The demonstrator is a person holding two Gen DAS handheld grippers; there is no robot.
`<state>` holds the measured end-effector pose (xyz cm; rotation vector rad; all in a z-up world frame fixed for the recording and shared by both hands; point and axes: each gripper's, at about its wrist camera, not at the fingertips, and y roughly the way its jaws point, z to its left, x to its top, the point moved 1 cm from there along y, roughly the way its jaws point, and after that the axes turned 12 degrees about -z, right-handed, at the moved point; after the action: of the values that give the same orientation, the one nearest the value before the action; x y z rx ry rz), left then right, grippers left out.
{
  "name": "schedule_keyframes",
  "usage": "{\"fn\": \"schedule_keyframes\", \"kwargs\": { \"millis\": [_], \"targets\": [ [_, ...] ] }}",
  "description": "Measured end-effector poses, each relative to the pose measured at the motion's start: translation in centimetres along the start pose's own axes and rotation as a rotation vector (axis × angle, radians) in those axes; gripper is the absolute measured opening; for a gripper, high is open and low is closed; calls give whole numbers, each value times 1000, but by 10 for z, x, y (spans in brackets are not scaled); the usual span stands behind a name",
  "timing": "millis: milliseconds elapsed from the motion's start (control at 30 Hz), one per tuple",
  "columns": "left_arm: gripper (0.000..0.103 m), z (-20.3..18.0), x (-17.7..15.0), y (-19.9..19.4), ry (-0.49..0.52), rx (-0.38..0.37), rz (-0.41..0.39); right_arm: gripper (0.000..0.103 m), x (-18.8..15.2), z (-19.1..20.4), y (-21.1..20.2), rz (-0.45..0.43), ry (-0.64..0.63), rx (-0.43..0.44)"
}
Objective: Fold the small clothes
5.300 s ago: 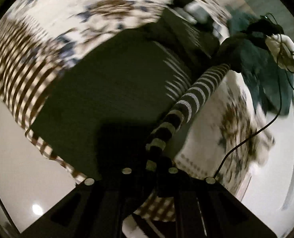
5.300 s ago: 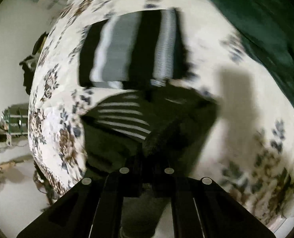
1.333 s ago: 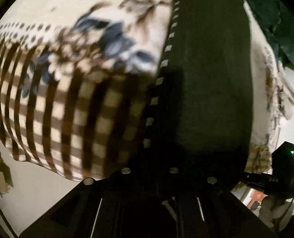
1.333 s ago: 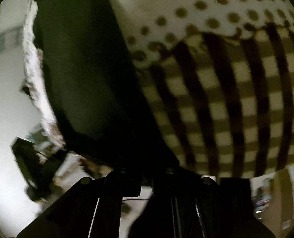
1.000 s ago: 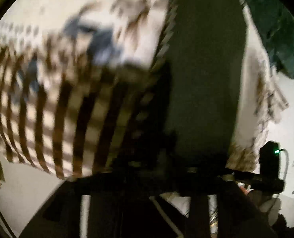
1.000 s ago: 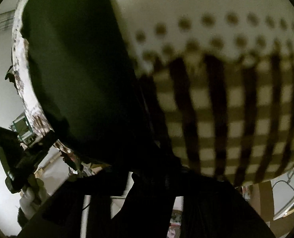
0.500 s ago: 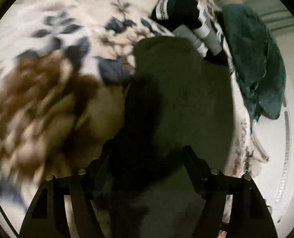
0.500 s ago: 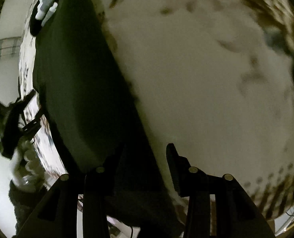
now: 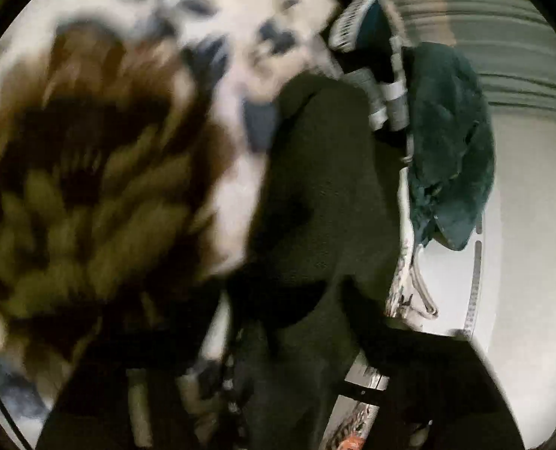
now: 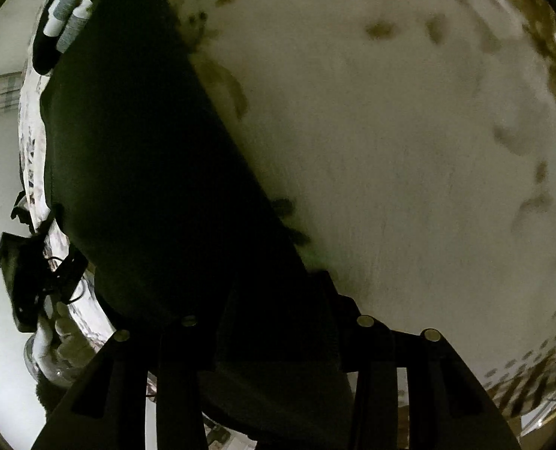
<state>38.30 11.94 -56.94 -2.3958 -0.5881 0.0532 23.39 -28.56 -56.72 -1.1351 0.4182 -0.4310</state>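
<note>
My right gripper [image 10: 278, 300] is nearest to me: its two fingers stand partly apart, and the near edge of the dark garment [image 10: 146, 157] runs between them. Whether the pads press on the cloth I cannot tell, as everything there is black on black. My left gripper [image 9: 293, 318] is badly blurred; its jaws are opening, and the same dark garment [image 9: 323, 195] lies between them, with no clear sign that the fingers touch it.

The garment lies flat on the floral bedspread [image 10: 409, 150], stretching away from both grippers as a long dark strip. In the right wrist view the bedspread's pale ground fills everything to the right of the garment. In the left wrist view its brown and blue flowers [image 9: 90, 172] smear across the space left of the garment.

At the garment's far end sits a striped folded pile [image 9: 383, 86] of dark, grey and white cloth, touching or just beside it. Beyond and to the right of that, a teal blanket [image 9: 450, 142] hangs over the bed's edge. Past the bed is pale floor [image 9: 522, 262].
</note>
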Motion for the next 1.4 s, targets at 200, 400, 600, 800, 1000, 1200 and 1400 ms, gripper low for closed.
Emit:
{"fn": "schedule_keyframes", "kwargs": {
  "millis": [200, 400, 600, 800, 1000, 1200, 1400],
  "targets": [
    [77, -5, 59, 27, 21, 50, -60, 48, 44, 18, -9, -81, 6, 26],
    [74, -24, 101, 71, 122, 75, -50, 57, 132, 65, -6, -233, -39, 133],
    [10, -47, 116, 100, 249, 97, -11, 66, 187, 71, 6, -239, 27, 223],
    [10, -54, 126, 117, 282, 128, -7, 12, 202, 96, 13, -293, 28, 181],
    [14, -47, 136, 121, 251, 139, 35, 10, 220, 96, 24, -275, 104, 133],
    [76, -71, 113, 68, 293, 121, -10, 55, 186, 104, -6, -198, 42, 236],
    [77, -73, 33, -16, 281, 88, -42, 62, 70, 53, -51, -72, -107, 235]
  ]
}}
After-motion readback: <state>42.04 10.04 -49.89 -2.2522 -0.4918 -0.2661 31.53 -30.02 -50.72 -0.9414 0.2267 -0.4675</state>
